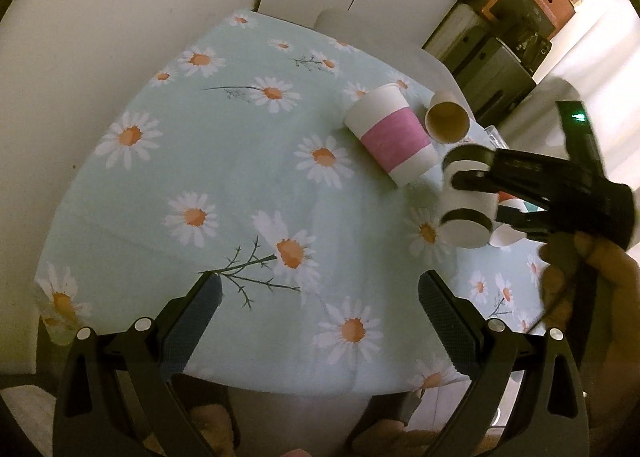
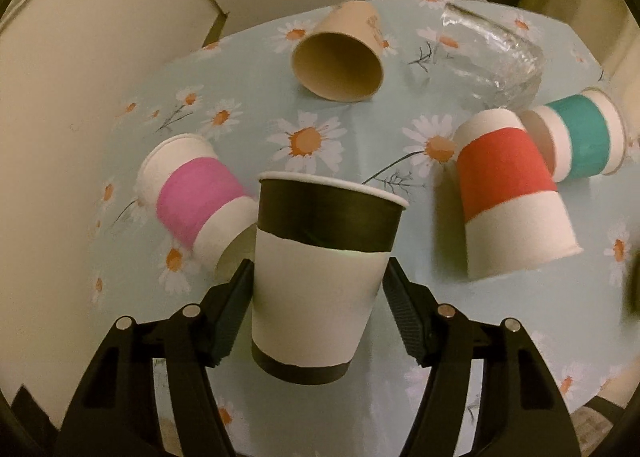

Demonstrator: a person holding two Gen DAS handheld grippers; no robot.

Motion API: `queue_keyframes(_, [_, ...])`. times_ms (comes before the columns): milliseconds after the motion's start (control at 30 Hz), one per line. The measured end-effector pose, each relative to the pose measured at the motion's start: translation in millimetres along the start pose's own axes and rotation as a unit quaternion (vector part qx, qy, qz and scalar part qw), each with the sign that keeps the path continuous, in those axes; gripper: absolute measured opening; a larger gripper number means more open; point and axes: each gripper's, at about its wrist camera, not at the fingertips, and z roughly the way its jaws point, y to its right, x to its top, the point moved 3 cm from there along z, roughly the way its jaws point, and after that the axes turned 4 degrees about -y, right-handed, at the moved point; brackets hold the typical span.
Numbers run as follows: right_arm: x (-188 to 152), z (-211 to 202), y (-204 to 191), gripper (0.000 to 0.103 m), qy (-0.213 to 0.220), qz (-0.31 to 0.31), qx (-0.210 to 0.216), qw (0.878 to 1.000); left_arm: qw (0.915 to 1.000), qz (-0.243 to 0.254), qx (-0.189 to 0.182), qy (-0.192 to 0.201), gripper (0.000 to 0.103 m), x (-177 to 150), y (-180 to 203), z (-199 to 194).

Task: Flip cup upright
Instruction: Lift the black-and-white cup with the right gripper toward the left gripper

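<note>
R gripper (image 2: 318, 289) fingers clamp black-banded cup (image 2: 320, 265), rim up | pink cup (image 2: 192, 205) on side, left

The bench (image 2: 340, 129) is covered with a pale green cloth printed with white daisies. On it lie a pink-banded cup (image 2: 192, 205) on its side, a plain tan cup (image 2: 344, 53) on its side with the mouth toward the camera, a clear plastic cup (image 2: 496, 53) lying down, a teal-banded cup (image 2: 580, 137) on its side, and a red-banded cup (image 2: 508, 189) standing upside down.

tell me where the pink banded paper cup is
The pink-banded white paper cup lies on its side on the daisy tablecloth, left of the black-banded paper cup in the right claw.
</note>
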Motion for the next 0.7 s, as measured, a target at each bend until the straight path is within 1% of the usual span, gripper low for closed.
queue_keyframes(67, [-7, -8, -2, 0.065, -0.004, -0.009, 0.005, 1.0, 1.0, 0.002, -0.003, 0.0, 0.096, -1, 1, -1])
queue_keyframes(200, [-33, -28, -4, 0.065, -0.011, -0.035, 0.011, 0.999, 1.0, 0.007, -0.002, -0.001, 0.096, -4, 0, -2])
queue_keyframes(333, [-58, -38, -4, 0.065, -0.016, -0.047, 0.02, 0.999, 1.0, 0.007, -0.001, -0.001, 0.096, -10, 0, -4])
queue_keyframes(467, [-85, -32, 1, 0.065, -0.03, -0.05, 0.021, 0.998, 0.9996, 0.024, 0.009, -0.006, 0.096, -20, 3, -4])
queue_keyframes(633, [-105, -17, 3, 0.065, -0.039, -0.054, 0.009, 0.998, 0.9991, 0.038, 0.016, -0.009, 0.096, -35, 6, -8])
queue_keyframes(700, [-110, -15, 0, 0.065, -0.035, -0.064, 0.004, 0.997, 0.9988, 0.044, 0.02, -0.007, 0.096, -38, 7, -10])
